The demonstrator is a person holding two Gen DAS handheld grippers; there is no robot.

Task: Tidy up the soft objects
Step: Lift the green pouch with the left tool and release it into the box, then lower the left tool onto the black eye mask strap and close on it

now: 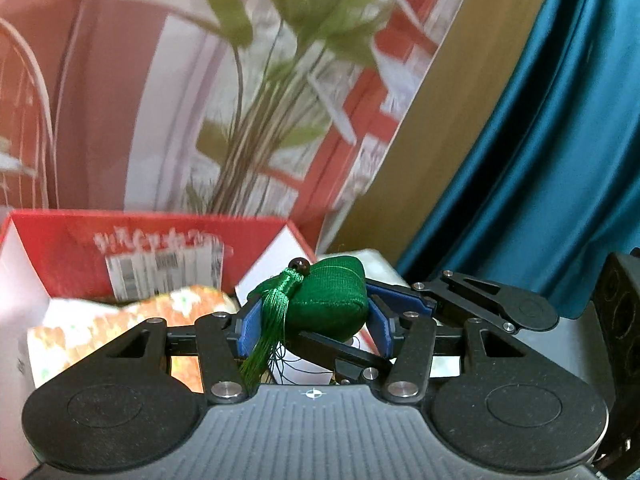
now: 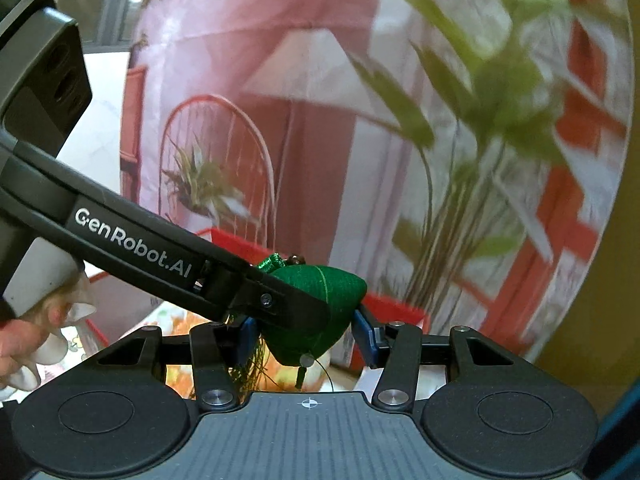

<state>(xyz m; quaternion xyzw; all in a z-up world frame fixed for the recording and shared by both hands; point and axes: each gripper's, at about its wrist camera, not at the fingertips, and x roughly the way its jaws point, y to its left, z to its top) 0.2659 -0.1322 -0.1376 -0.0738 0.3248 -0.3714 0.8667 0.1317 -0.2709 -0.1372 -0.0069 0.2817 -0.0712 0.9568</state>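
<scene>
A green stuffed sachet (image 1: 334, 298) with a green tassel (image 1: 269, 326) and a dark bead sits between the blue pads of my left gripper (image 1: 314, 328), which is shut on it. My right gripper (image 2: 305, 334) also closes on the same sachet (image 2: 320, 312) from the other side; its fingers (image 1: 400, 294) reach in from the right in the left wrist view. The left gripper's arm (image 2: 168, 264) crosses the right wrist view from the left. Both hold the sachet above a red box (image 1: 60, 248).
The red box holds orange and white floral soft items (image 1: 120, 320). A printed backdrop board with plants (image 1: 240, 100) stands behind. A teal curtain (image 1: 540, 160) hangs at the right. A person's hand (image 2: 28, 332) grips the left handle.
</scene>
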